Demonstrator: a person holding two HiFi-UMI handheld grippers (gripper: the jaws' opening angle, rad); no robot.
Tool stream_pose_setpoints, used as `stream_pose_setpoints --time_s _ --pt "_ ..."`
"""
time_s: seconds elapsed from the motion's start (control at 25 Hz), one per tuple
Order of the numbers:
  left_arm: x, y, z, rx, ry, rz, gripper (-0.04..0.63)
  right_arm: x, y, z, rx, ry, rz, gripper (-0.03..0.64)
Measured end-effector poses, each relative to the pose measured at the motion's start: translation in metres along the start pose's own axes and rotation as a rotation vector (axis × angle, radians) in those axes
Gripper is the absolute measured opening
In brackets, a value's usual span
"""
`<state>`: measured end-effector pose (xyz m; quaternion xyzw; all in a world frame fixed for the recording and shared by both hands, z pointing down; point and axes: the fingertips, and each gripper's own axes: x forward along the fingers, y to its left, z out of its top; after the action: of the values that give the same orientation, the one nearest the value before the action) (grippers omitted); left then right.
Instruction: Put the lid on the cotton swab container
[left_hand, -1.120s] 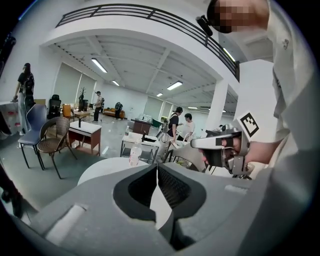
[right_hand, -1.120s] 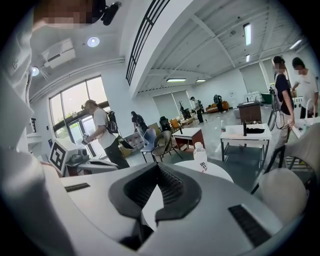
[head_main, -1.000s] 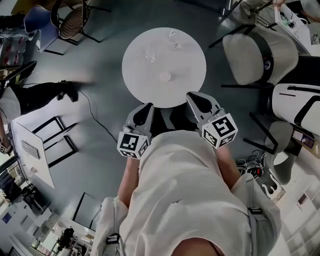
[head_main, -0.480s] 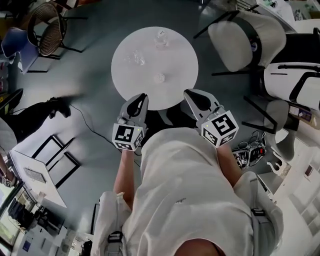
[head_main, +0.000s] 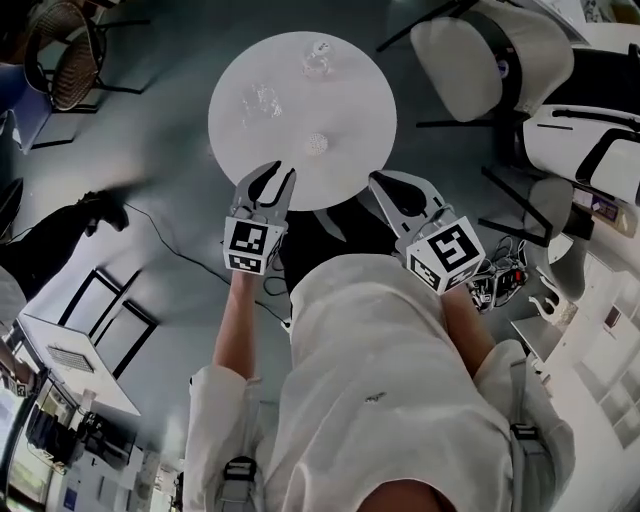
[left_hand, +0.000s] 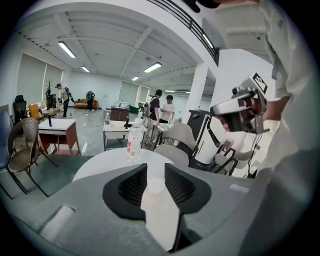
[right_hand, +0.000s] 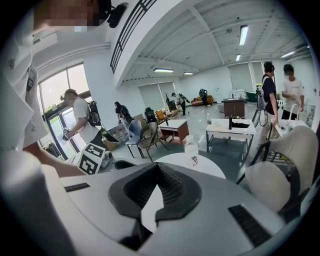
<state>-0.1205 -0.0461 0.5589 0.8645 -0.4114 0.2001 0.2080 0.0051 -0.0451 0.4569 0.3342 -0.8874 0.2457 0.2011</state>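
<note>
The person's pale shirt (head_main: 380, 380) fills the lower part of the head view, and a bare forearm reaches forward on each side of it toward a round white bench (head_main: 350, 110). The left forearm (head_main: 232, 320) runs nearly straight ahead. The right forearm (head_main: 470, 325) angles in from the outside. Both tools tip downward with their marker cubes facing up at the camera.

The left claw (head_main: 272, 178) has its tips over the near edge of the bench in the head view. Its jaws have just been opening and now stand a little apart in a narrow fork, with nothing gripped between them. The right claw (head_main: 380, 182) sits at the bench's near rim, well to the right of the left one, pointing inward. Its own view shows its jaws closed together and empty.

On the far side of the bench stands a clear bottle (head_main: 318, 57). Left of centre lies a clear piece (head_main: 258, 100), too small to identify. The cotton swab container (head_main: 317, 143), a small round white-topped tub, stands toward the near side of the bench, ahead of both claws and apart from them. In the left gripper view it shows through the gap between the jaws, beyond their tips.
</note>
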Motion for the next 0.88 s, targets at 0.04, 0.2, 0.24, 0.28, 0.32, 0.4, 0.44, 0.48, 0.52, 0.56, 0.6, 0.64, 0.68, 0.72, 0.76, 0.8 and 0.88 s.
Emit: stream_pose_setpoints --time_s 0.04,0.2,0.24,0.28,0.32,0.4,0.44,0.48,0.52,0.56,0.6,0.64,0.68,0.72,0.76,0.8,0.88 --pt "0.005 0.0 -0.009 0.009 0.016 -0.01 0.107 0.001 -0.001 -0.002 -0.001 0.006 -0.001 0.005" --pt "0.021 -0.004 -0.036 0.075 0.073 -0.063 0.149 0.003 0.0 -0.007 -0.003 0.021 -0.008 0.006" --pt "0.025 -0.005 -0.044 0.102 0.089 -0.075 0.165 0.003 0.0 -0.008 0.001 0.025 -0.015 0.006" --pt "0.03 -0.006 -0.054 0.134 0.11 -0.086 0.178 0.003 0.0 -0.01 0.005 0.03 -0.023 0.006" --pt "0.035 -0.006 -0.064 0.171 0.134 -0.099 0.191 0.002 -0.001 -0.012 0.009 0.035 -0.031 0.006" --pt "0.047 -0.009 -0.082 0.25 0.173 -0.131 0.215 0.0 -0.004 -0.015 0.017 0.044 -0.048 0.006" --pt "0.053 -0.01 -0.088 0.284 0.186 -0.146 0.224 -0.001 -0.006 -0.017 0.022 0.048 -0.056 0.006" --pt "0.058 -0.01 -0.094 0.309 0.194 -0.16 0.232 -0.002 -0.008 -0.019 0.029 0.05 -0.064 0.006" --pt "0.063 -0.01 -0.098 0.328 0.199 -0.172 0.24 -0.003 -0.009 -0.022 0.034 0.052 -0.071 0.006" --pt "0.068 -0.01 -0.103 0.342 0.204 -0.182 0.252 -0.005 -0.01 -0.024 0.038 0.053 -0.075 0.006" --pt "0.073 -0.01 -0.107 0.353 0.211 -0.191 0.261 -0.006 -0.011 -0.026 0.043 0.055 -0.079 0.006" --pt "0.077 -0.009 -0.111 0.362 0.218 -0.199 0.269 -0.006 -0.012 -0.028 0.048 0.057 -0.085 0.006" --pt "0.081 -0.007 -0.115 0.369 0.225 -0.204 0.28 -0.006 -0.013 -0.03 0.054 0.06 -0.093 0.006" --pt "0.085 -0.005 -0.119 0.376 0.229 -0.207 0.291 -0.006 -0.014 -0.032 0.061 0.061 -0.101 0.006" --pt "0.089 -0.002 -0.122 0.385 0.232 -0.208 0.303 -0.006 -0.015 -0.032 0.066 0.061 -0.107 0.006" --pt "0.093 -0.001 -0.124 0.396 0.232 -0.209 0.311 -0.005 -0.016 -0.033 0.069 0.058 -0.111 0.005" --pt "0.101 0.002 -0.126 0.428 0.226 -0.21 0.328 -0.005 -0.019 -0.033 0.074 0.057 -0.128 0.006"
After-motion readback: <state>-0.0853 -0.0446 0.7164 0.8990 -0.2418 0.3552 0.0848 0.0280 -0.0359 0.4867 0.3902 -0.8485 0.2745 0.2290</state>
